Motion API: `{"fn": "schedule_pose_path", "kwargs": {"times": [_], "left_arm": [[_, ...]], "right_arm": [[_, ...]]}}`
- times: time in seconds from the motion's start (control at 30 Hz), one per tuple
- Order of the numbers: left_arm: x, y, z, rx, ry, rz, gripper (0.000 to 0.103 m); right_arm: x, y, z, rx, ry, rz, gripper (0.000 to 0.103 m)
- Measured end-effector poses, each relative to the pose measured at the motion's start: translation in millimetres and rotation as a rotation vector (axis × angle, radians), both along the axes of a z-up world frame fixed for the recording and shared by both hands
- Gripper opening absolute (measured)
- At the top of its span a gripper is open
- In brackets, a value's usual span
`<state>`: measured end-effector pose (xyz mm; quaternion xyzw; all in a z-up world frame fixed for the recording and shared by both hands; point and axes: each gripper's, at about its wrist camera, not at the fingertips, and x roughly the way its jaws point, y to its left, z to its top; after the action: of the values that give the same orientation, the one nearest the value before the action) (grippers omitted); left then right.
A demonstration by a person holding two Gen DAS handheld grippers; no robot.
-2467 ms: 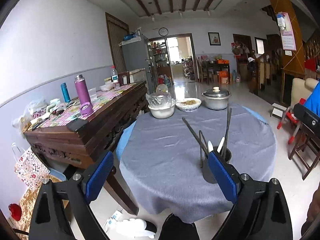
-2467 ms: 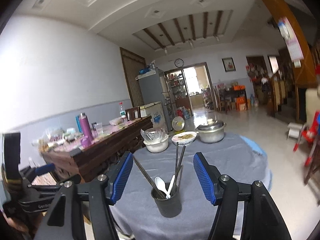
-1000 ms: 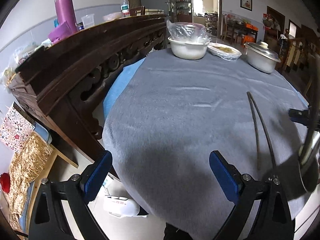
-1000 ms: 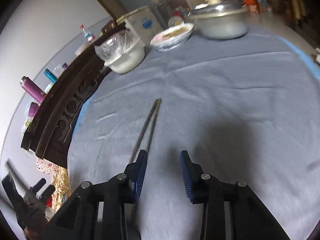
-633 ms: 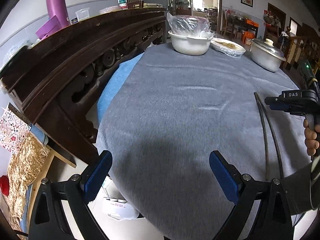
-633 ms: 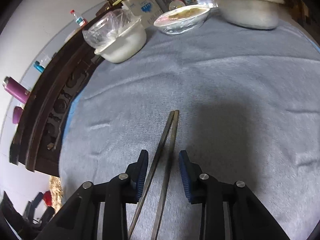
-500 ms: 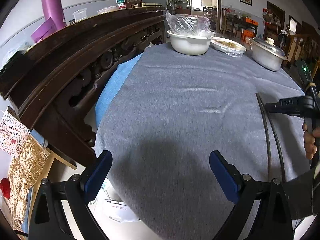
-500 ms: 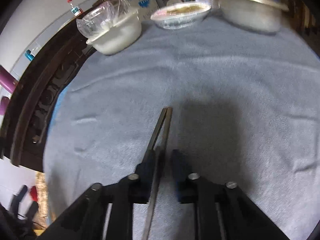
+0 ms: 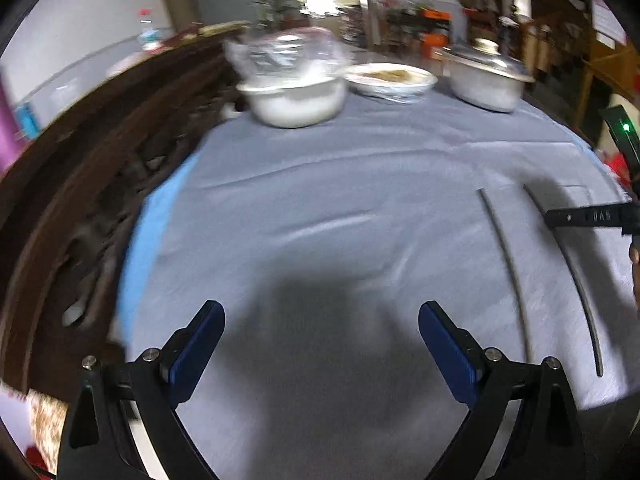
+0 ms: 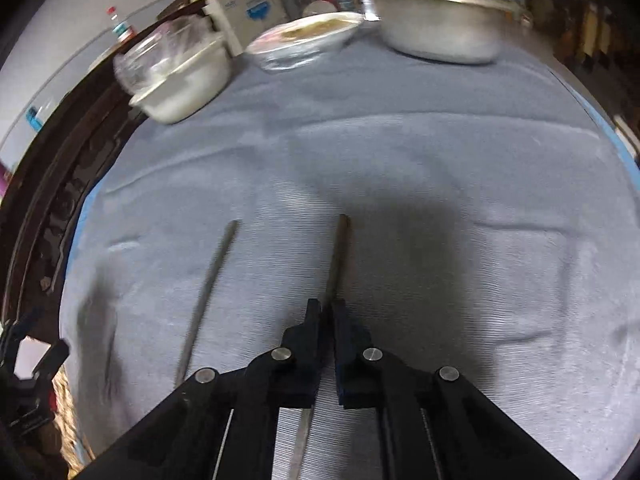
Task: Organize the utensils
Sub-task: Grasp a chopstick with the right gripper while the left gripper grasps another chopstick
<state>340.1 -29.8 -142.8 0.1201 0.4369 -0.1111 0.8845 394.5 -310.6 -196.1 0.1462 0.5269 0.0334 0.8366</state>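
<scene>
Your left gripper hangs over bare grey cloth on the table, its blue pads spread wide with nothing between them. From that gripper both chopsticks lie off toward two to three o'clock. The free chopstick is the nearer of the two, and its long axis runs roughly twelve to six, curving a little in the fisheye. The held chopstick lies just beyond it, roughly parallel and apart from it.

In the right wrist view, your right gripper has its jaws pinched together on the held chopstick, which runs straight out from the fingertips toward twelve o'clock with its tip low over the cloth. The free chopstick sits to its left at about ten o'clock, lying flat, its axis leaning from one o'clock down to seven. The two sticks do not touch.

If the next move is to collect that free stick, I judge your left gripper the better placed, since it is empty; it would need to swing right and straddle the stick across its narrow width.

As for writing, the arm of the right tool at the left view's right edge reads "DAS". A blue mark on the white box beyond the bowls is too blurred to read.
</scene>
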Motion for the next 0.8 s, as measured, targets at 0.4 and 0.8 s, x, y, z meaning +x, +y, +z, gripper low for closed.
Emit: {"fn": "schedule_pose_path", "kwargs": {"times": [0.4, 0.8], "left_arm": [[73, -116, -28, -0.128, 0.223, -0.194, 0.075], [81, -154, -41, -0.020, 0.246, -0.256, 0.040]], "right_arm": [[17, -42, -2, 0.085, 0.067, -0.078, 0.010], [45, -22, 1, -0.111, 0.065, -0.027, 0.008]]}}
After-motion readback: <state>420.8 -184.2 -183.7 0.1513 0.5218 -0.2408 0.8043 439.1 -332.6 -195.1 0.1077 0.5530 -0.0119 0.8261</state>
